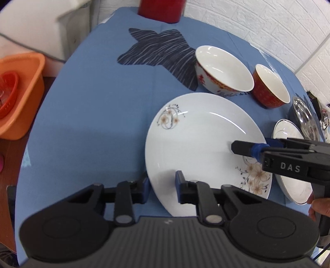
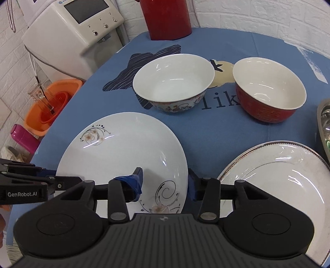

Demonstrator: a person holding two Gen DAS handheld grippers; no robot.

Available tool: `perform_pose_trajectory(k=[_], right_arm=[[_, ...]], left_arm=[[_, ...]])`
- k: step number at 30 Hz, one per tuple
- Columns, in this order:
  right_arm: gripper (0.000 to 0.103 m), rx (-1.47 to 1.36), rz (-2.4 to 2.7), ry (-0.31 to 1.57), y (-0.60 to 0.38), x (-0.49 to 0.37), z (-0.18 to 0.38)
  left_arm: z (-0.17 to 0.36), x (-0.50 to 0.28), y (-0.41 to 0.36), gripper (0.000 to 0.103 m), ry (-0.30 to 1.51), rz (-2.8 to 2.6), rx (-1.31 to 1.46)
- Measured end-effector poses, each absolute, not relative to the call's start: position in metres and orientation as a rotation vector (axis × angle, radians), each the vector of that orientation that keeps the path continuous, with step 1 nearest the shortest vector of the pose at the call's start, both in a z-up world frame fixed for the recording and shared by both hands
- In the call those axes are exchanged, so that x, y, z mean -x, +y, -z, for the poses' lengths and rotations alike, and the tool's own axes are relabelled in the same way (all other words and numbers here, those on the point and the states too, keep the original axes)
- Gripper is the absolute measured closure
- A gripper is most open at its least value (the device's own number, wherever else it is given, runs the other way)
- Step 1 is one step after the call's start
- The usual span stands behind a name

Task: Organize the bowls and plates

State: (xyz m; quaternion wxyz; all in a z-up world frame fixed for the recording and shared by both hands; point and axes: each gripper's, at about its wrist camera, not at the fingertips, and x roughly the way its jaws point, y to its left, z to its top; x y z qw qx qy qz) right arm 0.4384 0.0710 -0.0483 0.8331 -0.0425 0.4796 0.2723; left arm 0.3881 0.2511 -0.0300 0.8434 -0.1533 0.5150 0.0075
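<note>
A white floral plate (image 1: pixel 196 144) (image 2: pixel 123 148) lies on the blue cloth, with a gripper at each side of it. My left gripper (image 1: pixel 162 183) has its fingers close together across the plate's near-left rim, one pad outside and one on the plate. My right gripper (image 2: pixel 165 183) straddles the opposite rim with a wide gap; its inner finger (image 1: pixel 245 148) rests over the plate. Beyond stand a white patterned bowl (image 1: pixel 224 68) (image 2: pixel 173 82) and a red bowl (image 1: pixel 270 84) (image 2: pixel 268 88). A gold-rimmed plate (image 1: pixel 288 132) (image 2: pixel 278 175) lies to the right.
A steel dish (image 1: pixel 305 115) (image 2: pixel 323 123) sits at the far right. A red cylinder (image 1: pixel 160 10) (image 2: pixel 167 18) stands at the table's back edge. Off the left edge are an orange basin (image 1: pixel 20 92) (image 2: pixel 51 103), a white appliance (image 2: pixel 72 26) and a pink bottle (image 2: pixel 22 136).
</note>
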Motion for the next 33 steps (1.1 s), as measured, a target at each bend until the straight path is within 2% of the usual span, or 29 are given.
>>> perform_pose_trajectory(k=[3, 6, 9, 11, 13, 21, 33], right_arm=[[0.074, 0.107, -0.593, 1.027, 0.077, -0.432, 0.049], [0.067, 0.104, -0.585, 1.033, 0.081, -0.428, 0.051], [0.066, 0.158, -0.571, 1.021, 0.09, -0.424, 0.05], [0.065, 0.199, -0.571, 1.001, 0.092, -0.419, 0.052], [0.069, 0.182, -0.562, 0.998, 0.088, -0.418, 0.052], [0.07, -0.005, -0.539, 1.062, 0.065, -0.402, 0.048], [0.066, -0.022, -0.518, 0.985, 0.035, -0.315, -0.006]], left_arm=[[0.03, -0.381, 0.257, 0.089, 1.085, -0.019, 0.323], [0.03, -0.375, 0.26, 0.089, 1.083, -0.009, 0.332], [0.031, -0.372, 0.259, 0.088, 1.07, -0.007, 0.326], [0.031, -0.372, 0.256, 0.087, 1.06, -0.016, 0.313], [0.031, -0.372, 0.252, 0.086, 1.055, -0.031, 0.295], [0.014, -0.36, 0.253, 0.087, 1.054, -0.03, 0.32], [-0.025, -0.288, 0.223, 0.087, 1.0, -0.005, 0.27]])
